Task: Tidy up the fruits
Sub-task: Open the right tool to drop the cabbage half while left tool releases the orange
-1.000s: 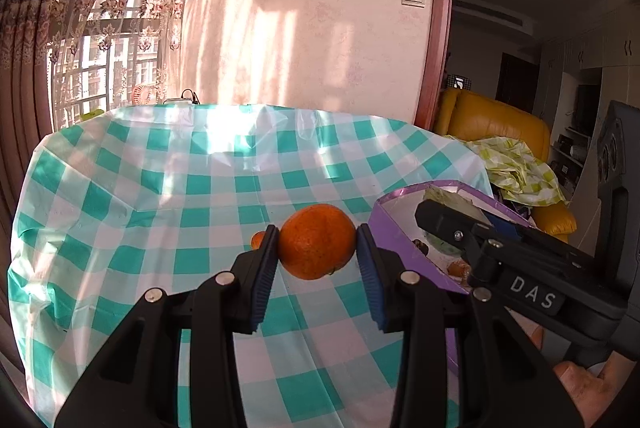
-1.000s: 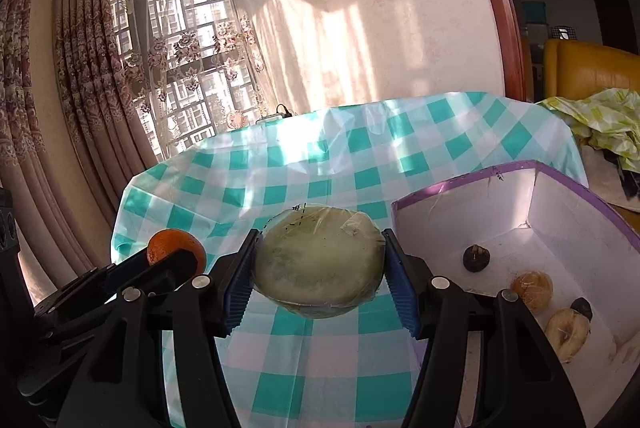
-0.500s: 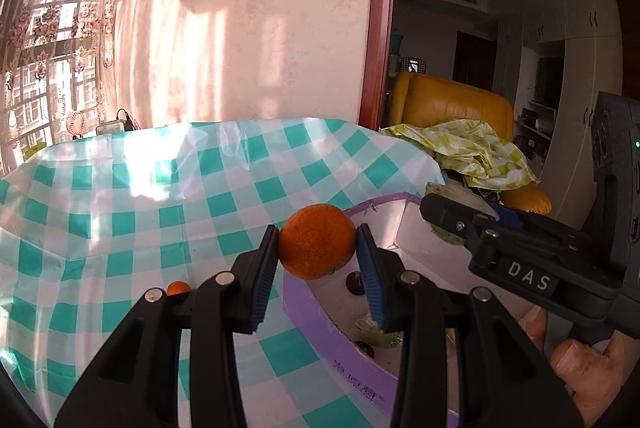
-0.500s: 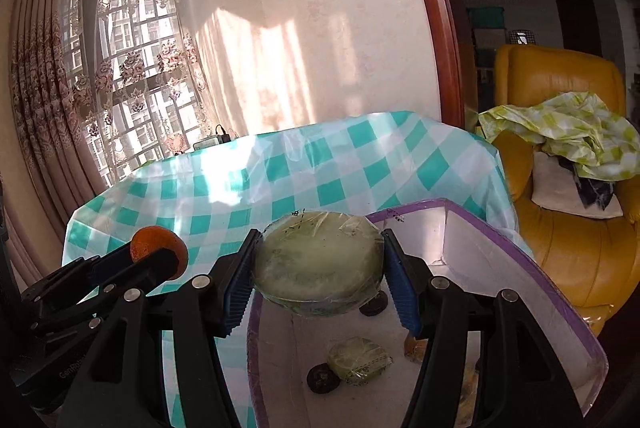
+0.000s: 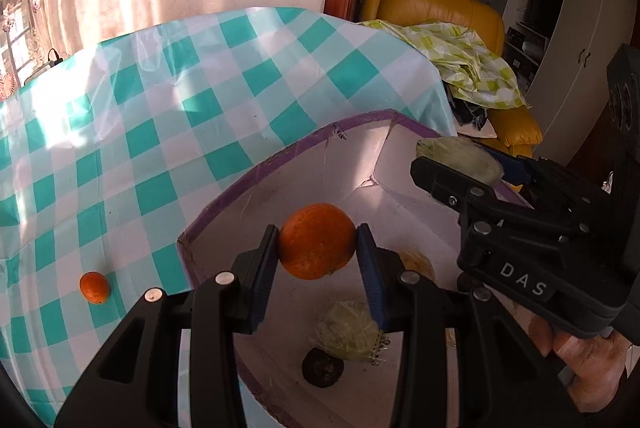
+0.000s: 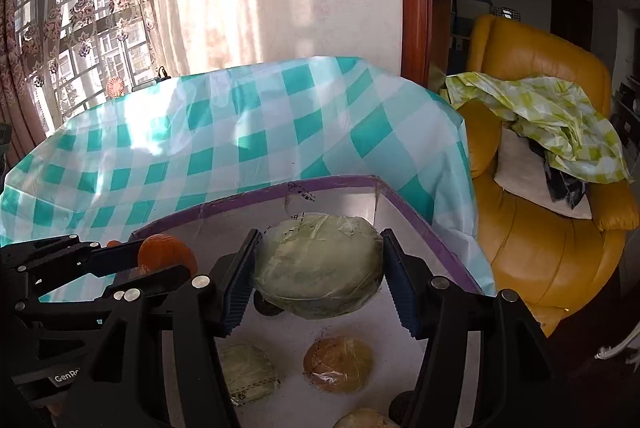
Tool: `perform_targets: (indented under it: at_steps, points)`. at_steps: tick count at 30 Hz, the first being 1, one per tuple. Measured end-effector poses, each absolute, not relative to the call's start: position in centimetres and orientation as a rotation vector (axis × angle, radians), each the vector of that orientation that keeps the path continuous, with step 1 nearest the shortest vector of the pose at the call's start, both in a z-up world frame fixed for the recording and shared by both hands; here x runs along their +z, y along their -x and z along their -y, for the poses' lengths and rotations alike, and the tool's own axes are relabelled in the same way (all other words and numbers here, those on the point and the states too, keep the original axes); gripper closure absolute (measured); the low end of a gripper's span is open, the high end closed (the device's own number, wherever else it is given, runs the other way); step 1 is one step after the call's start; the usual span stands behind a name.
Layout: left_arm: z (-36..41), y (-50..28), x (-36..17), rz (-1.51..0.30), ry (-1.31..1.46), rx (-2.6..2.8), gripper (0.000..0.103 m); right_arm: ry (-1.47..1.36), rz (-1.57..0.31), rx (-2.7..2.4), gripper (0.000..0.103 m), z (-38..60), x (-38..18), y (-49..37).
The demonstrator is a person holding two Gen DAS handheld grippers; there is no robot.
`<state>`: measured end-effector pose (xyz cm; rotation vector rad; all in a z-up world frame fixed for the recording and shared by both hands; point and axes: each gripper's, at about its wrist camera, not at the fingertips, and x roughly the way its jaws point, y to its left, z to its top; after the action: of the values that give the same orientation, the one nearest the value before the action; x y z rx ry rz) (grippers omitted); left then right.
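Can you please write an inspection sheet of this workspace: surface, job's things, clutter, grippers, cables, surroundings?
Surface: table under teal checked cloth.
Job's things: purple-rimmed box holding several wrapped fruits; orange; wrapped green fruit; small orange on the cloth.
Clutter: nothing seen.
Grippers: left gripper shut on orange, over the box; right gripper shut on wrapped green fruit, over the box.
Cables: dark cable at table's far edge.
Surroundings: yellow armchair with green checked cloth; curtained window.
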<state>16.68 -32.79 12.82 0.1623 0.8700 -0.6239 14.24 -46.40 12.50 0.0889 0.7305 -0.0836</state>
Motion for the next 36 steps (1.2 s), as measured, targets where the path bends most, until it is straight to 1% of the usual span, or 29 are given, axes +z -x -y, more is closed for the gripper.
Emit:
perform_targets:
  at_steps: [3, 7, 11, 15, 28, 36]
  points:
    - [34.6, -17.2, 10.8, -0.955, -0.279, -0.644, 0.064, -0.082, -0.833, -0.098, 0.045, 46.9, 10.6, -15.7]
    - [36.0, -17.7, 8.6, -1.015, -0.369, -0.659, 0.064, -0.088, -0.935, -0.112, 0.045, 47.4, 8.1, -16.8]
    - [37.2, -17.6, 7.1, -1.038, -0.475, -0.663, 0.063, -0.063, -0.991, -0.106, 0.045, 46.9, 7.0, -17.3]
    - [37.2, -17.9, 6.6, -1.046, -0.469, -0.66, 0.063, -0.056, -1.056, -0.098, 0.045, 46.6, 5.6, -17.8]
    - [37.0, -18.1, 7.0, -1.039, -0.447, -0.636, 0.062, -0.038, -1.052, -0.108, 0.044, 46.5, 5.7, -17.4]
    - [36.9, -18.2, 7.0, -1.034, -0.438, -0.644, 0.062, -0.03, -1.042, -0.12, 0.042, 46.4, 5.9, -17.4]
